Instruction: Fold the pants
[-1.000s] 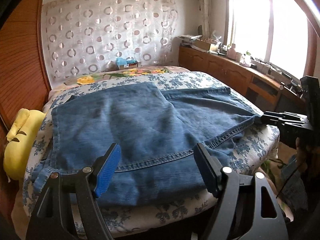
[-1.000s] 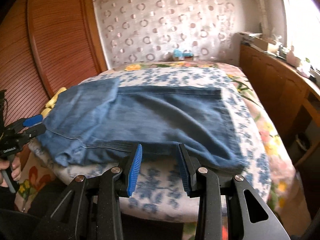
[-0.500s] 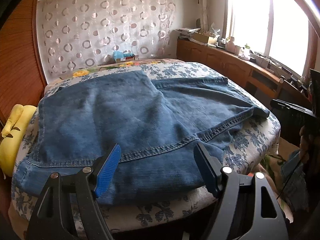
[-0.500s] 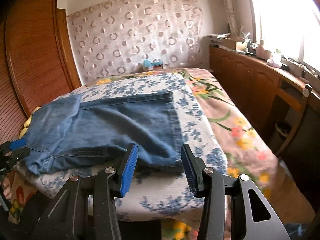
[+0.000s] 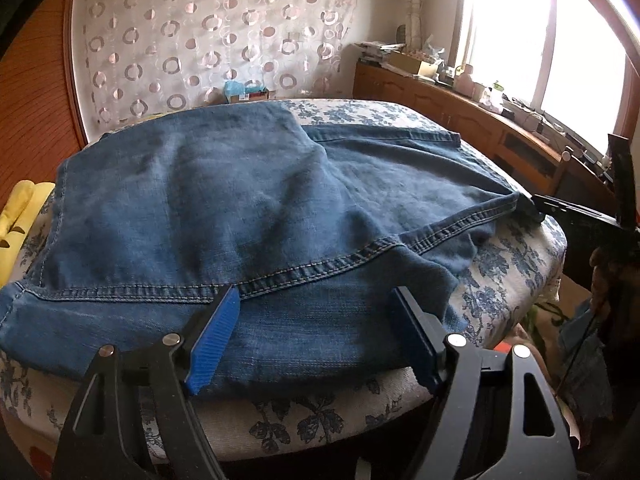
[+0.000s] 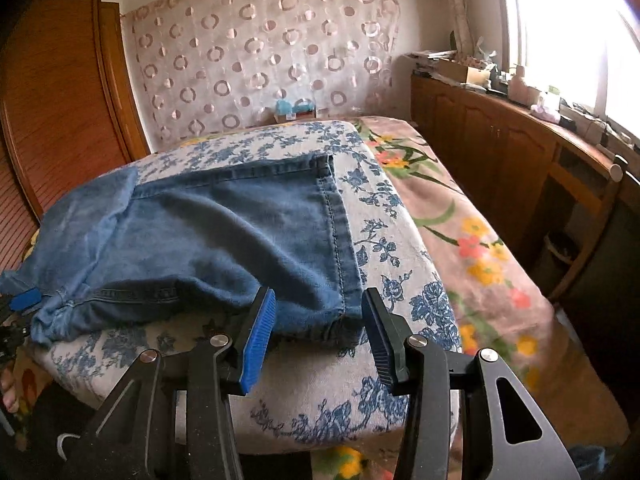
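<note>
I am looking along both of my hand-held grippers at blue denim pants (image 5: 224, 200) lying flat on a blue-flowered bed cover (image 5: 516, 256), and some parts are hard to make out: the window (image 5: 560, 40) at about two o'clock is glaring white, so the clutter on the wooden sideboard (image 5: 472, 116) beneath it is blurring together, and the pants' near edge is dipping out of sight behind my gripper frames. In the left wrist view my left gripper (image 5: 316, 336) is standing wide, its blue pads (image 5: 214, 342) spread at seven and five o'clock and pinching nothing, with the waist end of the pants lying just ahead at twelve o'clock. In the right wrist view my right gripper (image 6: 318, 330) is standing partly spread and gripping nothing, its jaws flanking the near corner of the leg hem (image 6: 338, 264), which is running away towards twelve o'clock. I cannot tell whether the pads are touching the cloth. The rest of the pants are stretching off towards nine o'clock, where a tip of the other gripper is peeking in at the frame edge. A yellow cushion (image 5: 18, 216) is sitting at nine o'clock in the left view, a circle-patterned curtain (image 6: 260, 48) is hanging at twelve, and a pink floral sheet (image 6: 472, 232) is covering the bed at three o'clock. Nothing is standing between either gripper and the denim.
</note>
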### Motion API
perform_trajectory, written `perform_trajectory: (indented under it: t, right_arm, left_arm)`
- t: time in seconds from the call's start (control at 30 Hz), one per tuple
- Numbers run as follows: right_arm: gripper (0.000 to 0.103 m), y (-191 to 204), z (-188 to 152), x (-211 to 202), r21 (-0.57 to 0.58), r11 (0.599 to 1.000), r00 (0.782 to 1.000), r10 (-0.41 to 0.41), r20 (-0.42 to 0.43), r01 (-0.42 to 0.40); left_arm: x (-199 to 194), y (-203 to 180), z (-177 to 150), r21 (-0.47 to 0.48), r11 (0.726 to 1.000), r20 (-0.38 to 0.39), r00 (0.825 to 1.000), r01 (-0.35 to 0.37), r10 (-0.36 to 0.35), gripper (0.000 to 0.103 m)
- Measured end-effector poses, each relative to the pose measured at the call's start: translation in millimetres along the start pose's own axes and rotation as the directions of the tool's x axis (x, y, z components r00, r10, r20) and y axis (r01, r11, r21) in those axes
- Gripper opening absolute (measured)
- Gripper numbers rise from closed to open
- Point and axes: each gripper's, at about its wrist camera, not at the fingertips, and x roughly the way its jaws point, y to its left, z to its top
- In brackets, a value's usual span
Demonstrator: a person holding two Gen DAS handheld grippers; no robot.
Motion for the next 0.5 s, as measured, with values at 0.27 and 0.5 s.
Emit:
perform_trajectory:
  t: [0.27,0.5]
  right_arm:
    - [0.047,-2.2,-1.2,16.5,-0.031,0.998,0.998,-0.055,-0.021,0.054]
    - [0.03,3.5,-5.0,16.9,-0.088,0.996,0.999,-0.035,-0.007,0.035]
  left_arm:
    - [0.5,1.6,-1.8,-0.005,1.0,0.007,1.0,0.003,-0.003,0.079]
    - [0.4,1.4,-1.2,-0.003,1.0,0.004,1.0,0.002,-0.002,0.079]
